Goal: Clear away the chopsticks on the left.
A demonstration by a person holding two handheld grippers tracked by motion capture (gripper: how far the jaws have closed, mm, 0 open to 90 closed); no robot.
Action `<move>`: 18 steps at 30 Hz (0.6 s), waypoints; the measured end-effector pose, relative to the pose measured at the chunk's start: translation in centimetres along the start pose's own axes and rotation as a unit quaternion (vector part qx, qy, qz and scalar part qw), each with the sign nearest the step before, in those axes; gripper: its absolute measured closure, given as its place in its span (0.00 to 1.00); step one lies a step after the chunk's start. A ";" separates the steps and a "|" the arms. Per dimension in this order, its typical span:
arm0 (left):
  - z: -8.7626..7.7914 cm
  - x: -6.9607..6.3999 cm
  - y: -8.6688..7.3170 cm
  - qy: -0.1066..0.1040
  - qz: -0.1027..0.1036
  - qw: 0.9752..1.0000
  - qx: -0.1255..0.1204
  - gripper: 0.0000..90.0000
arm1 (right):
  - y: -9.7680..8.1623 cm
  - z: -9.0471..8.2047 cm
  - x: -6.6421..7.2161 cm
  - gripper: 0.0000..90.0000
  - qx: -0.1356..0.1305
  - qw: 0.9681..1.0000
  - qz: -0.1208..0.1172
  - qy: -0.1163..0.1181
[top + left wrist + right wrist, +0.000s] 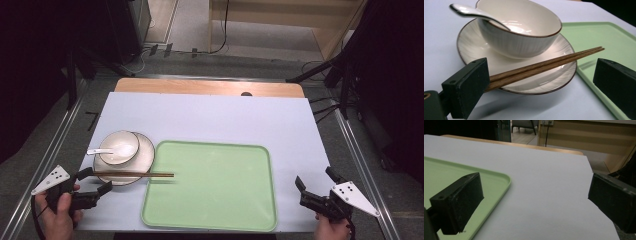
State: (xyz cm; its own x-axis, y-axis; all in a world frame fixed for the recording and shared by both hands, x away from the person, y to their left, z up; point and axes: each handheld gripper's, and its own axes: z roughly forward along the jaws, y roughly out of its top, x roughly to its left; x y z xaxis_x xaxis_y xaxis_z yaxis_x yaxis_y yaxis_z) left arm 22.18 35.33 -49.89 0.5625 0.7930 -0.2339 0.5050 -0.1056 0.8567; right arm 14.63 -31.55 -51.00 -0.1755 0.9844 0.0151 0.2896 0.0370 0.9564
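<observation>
I read the chopsticks as the work item: a brown wooden pair lying side by side, nearly level across the high view. Their handle ends rest on the near rim of the plate; their tips reach over the left edge of the green tray. In the left gripper view the chopsticks run from behind the left jaw toward 2 o'clock, crossing the plate rim.

My left tool sits at 9 o'clock from the chopstick handle ends, just beside them. Its jaws stand wide apart and released; they bracket the handle ends without pressing on them. The left tool shows the same gap in its own view.

On the plate stands a white bowl with a dark rim. A white spoon lies in the bowl, handle pointing toward 9 o'clock over the rim. In the left gripper view the bowl stands behind the chopsticks and the spoon handle projects toward 10 o'clock.

The tray lies at 3 o'clock from the plate, just beside it. Both rest on a pale sheet covering the desk.

My right tool hovers at 3 o'clock from the tray, well apart from the chopsticks. Its jaws are released and grasp nothing. In its own view the right tool looks over the tray corner and bare sheet.
</observation>
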 end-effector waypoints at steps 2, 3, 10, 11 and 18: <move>-0.1 -0.8 0.6 -0.004 0.010 1.000 -0.006 0.16 | 0.0 0.0 0.2 0.00 0.003 1.000 -0.005 0.003; -0.1 -0.8 0.6 -0.004 0.010 1.000 -0.006 0.29 | 0.0 0.0 0.2 0.00 0.003 1.000 -0.005 0.003; 1.7 -3.2 1.4 -0.028 0.033 0.997 0.056 0.99 | 0.0 0.0 0.5 0.00 0.009 1.000 -0.012 0.006; 1.9 -3.5 1.6 -0.031 0.035 0.997 0.061 0.99 | 0.0 0.0 0.5 0.00 0.009 1.000 -0.012 0.006; 4.8 -6.4 2.7 -0.039 0.090 0.988 0.118 1.00 | 0.2 0.1 1.0 0.00 0.010 1.000 -0.021 0.009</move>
State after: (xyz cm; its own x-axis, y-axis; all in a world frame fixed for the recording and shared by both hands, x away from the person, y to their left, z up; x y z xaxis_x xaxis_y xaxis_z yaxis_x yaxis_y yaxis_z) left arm 23.06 27.12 -48.26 0.7019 0.7004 -0.1297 0.5247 -0.3853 0.7591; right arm 14.61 -30.52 -50.86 -0.2048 0.9786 -0.0202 0.2995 0.0823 0.9505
